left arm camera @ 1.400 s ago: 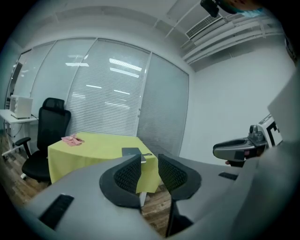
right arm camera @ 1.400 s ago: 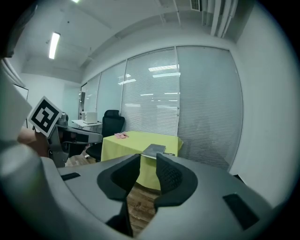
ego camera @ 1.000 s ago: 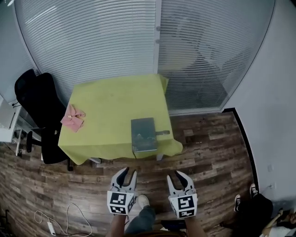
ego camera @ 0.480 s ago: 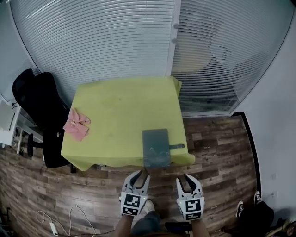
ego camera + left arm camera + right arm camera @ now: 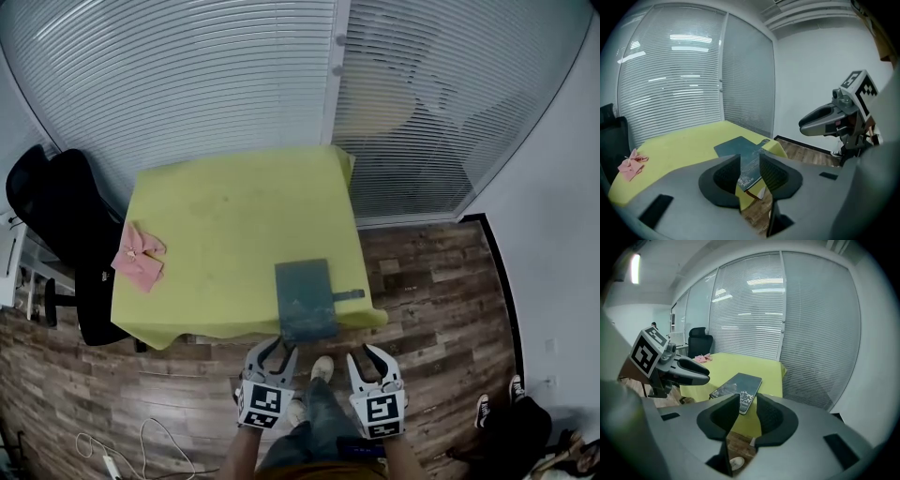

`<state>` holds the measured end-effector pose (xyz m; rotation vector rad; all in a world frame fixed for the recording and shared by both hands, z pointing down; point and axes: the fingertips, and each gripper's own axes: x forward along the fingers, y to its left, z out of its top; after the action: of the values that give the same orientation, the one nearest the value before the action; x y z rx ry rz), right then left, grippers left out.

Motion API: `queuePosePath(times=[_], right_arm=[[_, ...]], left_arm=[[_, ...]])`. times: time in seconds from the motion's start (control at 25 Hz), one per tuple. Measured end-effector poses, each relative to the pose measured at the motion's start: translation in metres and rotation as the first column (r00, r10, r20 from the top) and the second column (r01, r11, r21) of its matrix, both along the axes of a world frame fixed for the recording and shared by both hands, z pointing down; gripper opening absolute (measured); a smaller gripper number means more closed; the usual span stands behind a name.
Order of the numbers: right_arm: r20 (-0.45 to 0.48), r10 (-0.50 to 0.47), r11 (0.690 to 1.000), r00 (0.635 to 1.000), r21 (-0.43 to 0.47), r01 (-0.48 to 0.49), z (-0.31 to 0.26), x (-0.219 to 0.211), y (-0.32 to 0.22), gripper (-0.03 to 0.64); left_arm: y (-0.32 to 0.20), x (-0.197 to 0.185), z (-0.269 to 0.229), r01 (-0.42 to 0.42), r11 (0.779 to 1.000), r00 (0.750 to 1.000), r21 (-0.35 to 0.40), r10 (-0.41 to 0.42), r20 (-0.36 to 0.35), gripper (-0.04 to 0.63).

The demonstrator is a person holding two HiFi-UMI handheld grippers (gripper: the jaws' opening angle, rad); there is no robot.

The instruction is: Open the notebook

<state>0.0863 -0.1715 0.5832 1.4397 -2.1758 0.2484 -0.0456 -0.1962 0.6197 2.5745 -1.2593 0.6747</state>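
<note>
A closed dark teal notebook (image 5: 305,298) lies at the near right edge of the yellow-green table (image 5: 225,216), its strap (image 5: 349,296) sticking out to the right. My left gripper (image 5: 272,352) hangs over the floor just short of that edge. Its jaws are opening and nothing is between them. My right gripper (image 5: 372,356) is beside it, open and empty. In the left gripper view the notebook (image 5: 740,149) lies beyond the left gripper (image 5: 750,166), with the right gripper (image 5: 825,123) to its right. In the right gripper view the notebook (image 5: 738,385) lies ahead of the right gripper (image 5: 748,408).
A crumpled pink cloth (image 5: 138,255) lies at the table's left edge. A black office chair (image 5: 56,216) stands left of the table. Glass walls with blinds (image 5: 234,84) close off the back. On the wooden floor are a cable (image 5: 112,459) and a pair of shoes (image 5: 516,389).
Both grippers have moved forward toward the table's near edge and a little down. The notebook now lies just ahead of them. The left jaws stand slightly wider.
</note>
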Motion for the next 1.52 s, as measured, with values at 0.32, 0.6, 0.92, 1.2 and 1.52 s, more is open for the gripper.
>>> queuePosePath(times=[0.32, 0.6, 0.92, 1.2, 1.52], right_arm=[[-0.011, -0.043, 0.998, 0.999, -0.046, 0.043, 0.023, 0.001, -0.021, 0.129], [-0.002, -0.082, 0.992, 0.997, -0.099, 0.081, 0.046, -0.004, -0.028, 0.129], [0.002, -0.094, 0.987, 0.996, -0.129, 0.094, 0.061, -0.002, -0.039, 0.127], [0.002, -0.105, 0.985, 0.995, -0.135, 0.104, 0.063, -0.008, -0.042, 0.121], [-0.008, -0.097, 0.987, 0.995, -0.127, 0.095, 0.059, -0.008, -0.044, 0.115]], left_arm=[[-0.008, 0.017, 0.036, -0.082, 0.996, 0.99, -0.041, 0.086, 0.115, 0.154], [-0.011, 0.031, 0.066, -0.215, 0.975, 0.93, -0.047, 0.219, 0.293, 0.184], [-0.017, 0.039, 0.087, -0.291, 0.955, 0.873, -0.056, 0.289, 0.393, 0.187], [-0.015, 0.039, 0.086, -0.301, 0.952, 0.872, -0.054, 0.298, 0.389, 0.186], [-0.016, 0.041, 0.082, -0.31, 0.95, 0.874, -0.045, 0.304, 0.379, 0.181]])
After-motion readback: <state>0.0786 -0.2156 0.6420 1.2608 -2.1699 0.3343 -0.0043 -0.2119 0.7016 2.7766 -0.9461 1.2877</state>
